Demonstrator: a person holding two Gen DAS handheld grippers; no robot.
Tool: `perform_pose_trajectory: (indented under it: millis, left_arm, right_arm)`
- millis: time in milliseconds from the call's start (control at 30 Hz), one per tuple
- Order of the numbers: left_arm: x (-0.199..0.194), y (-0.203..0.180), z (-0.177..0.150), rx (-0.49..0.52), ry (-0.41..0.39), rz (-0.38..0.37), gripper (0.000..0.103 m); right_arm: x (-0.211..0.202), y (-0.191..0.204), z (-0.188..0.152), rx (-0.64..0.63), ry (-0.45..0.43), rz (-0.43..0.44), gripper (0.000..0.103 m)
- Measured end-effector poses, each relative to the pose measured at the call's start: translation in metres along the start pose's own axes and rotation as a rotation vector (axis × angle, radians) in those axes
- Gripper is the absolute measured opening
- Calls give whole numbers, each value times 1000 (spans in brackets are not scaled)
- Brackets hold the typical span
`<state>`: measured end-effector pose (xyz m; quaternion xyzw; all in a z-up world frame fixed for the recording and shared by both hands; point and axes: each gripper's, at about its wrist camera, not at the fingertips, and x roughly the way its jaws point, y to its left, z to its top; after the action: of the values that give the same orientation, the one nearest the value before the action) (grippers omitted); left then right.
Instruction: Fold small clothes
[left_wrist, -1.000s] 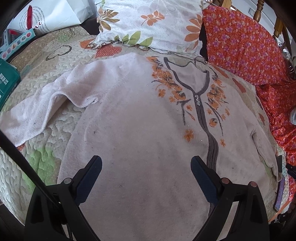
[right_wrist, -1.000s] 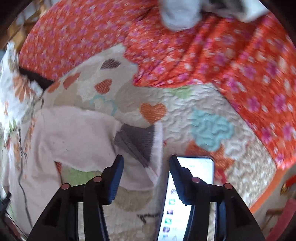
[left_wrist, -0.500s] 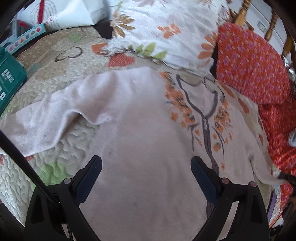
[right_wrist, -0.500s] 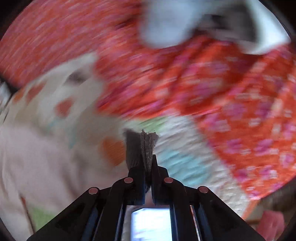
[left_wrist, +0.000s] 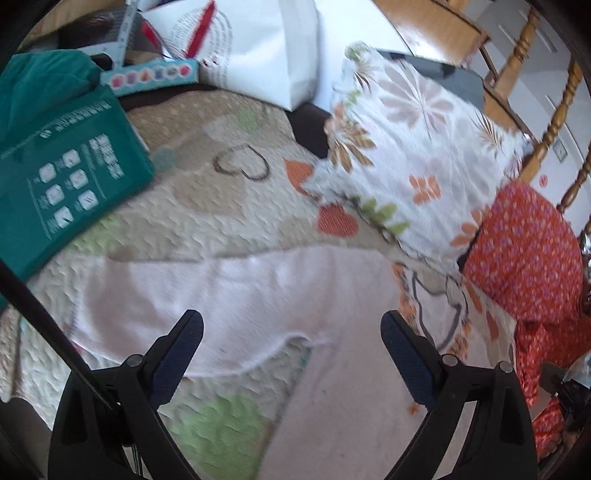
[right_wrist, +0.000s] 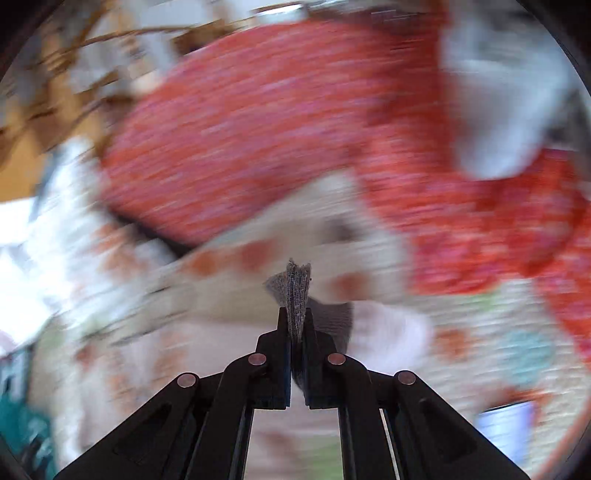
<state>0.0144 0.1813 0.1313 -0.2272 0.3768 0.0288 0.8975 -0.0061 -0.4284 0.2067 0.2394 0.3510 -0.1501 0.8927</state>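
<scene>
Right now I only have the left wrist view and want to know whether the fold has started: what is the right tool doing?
Observer: The right tool is shut on the sweater's grey cuff, which sticks out past the tips.
Operator: Is it clear of the phone I remember near there?
Observer: A lit screen shows low on the right of the right wrist view, apart from the tool; the blur hides the details.
Operator: My tool looks empty over the sweater. Correct?
Observer: Yes, the left tool is open above the pale sweater, with nothing between its pads.
</scene>
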Motion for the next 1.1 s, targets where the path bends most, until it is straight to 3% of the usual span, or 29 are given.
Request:
perform_pose_trajectory:
  millis: [67, 167, 300, 400, 667, 867, 967, 1067, 1100]
  left_arm:
    - [-10, 18, 12, -20, -37, 31, 96]
    - [-22, 47, 25, -66, -92, 79, 96]
    - [-27, 81, 34, -134, -93, 99, 96]
    - [-27, 96, 35, -166, -83, 101, 96]
    - [-33, 109, 36, -184, -93, 96, 96]
    - [-39, 122, 37, -236, -104, 92, 96]
    - [-46, 136, 37, -276, -127, 132, 96]
    - [-59, 155, 39, -320, -178, 220, 96]
    - [-64, 162, 40, -336, -199, 253, 96]
  right_arm:
    - [23, 66, -15, -56, 64, 136, 4]
    - [57, 153, -50, -141, 150, 263, 4]
    - [102, 252, -101, -254, 261, 342, 4]
    - [131, 297, -136, -310, 320, 344, 4]
    - [177, 342, -200, -410, 428, 325, 5]
    - [167, 370, -236, -546, 514, 400, 13]
    - [149, 381, -244, -586, 529, 460, 15]
    - [122, 399, -259, -684, 509, 503, 19]
    - [114, 406, -265, -721, 505, 518, 26]
